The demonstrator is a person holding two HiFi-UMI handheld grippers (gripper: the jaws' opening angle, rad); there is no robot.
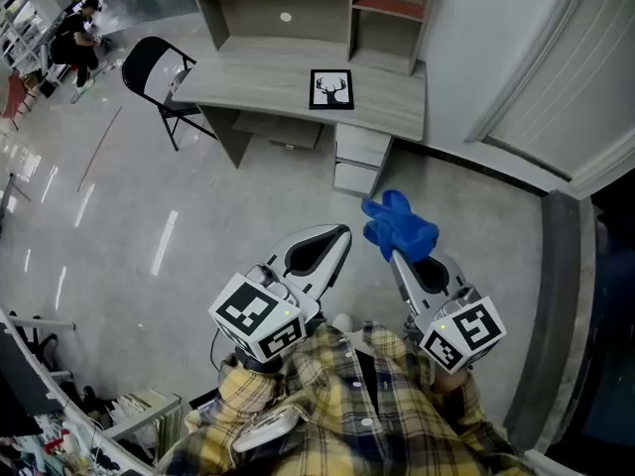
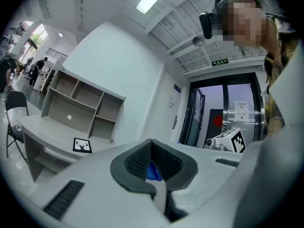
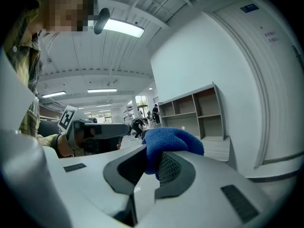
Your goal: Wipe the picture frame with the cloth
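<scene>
One surface [image 1: 258, 82]: well ahead across the floor [image 1: 198, 226], too far to reach yet.
Chair [image 1: 154, 67]: at its left end, off the likely approach.
Left tongs [image 1: 340, 234]: closed, empty, likely spare to steady the frame.
Right tongs [image 1: 395, 256]: clamped on the cloth, held near level.
Frame [image 1: 331, 89]: lies on the surface, right of middle, before the shelves [image 1: 392, 8].
Cloth [image 1: 399, 224]: bunched past the tips, ready to wipe.
</scene>
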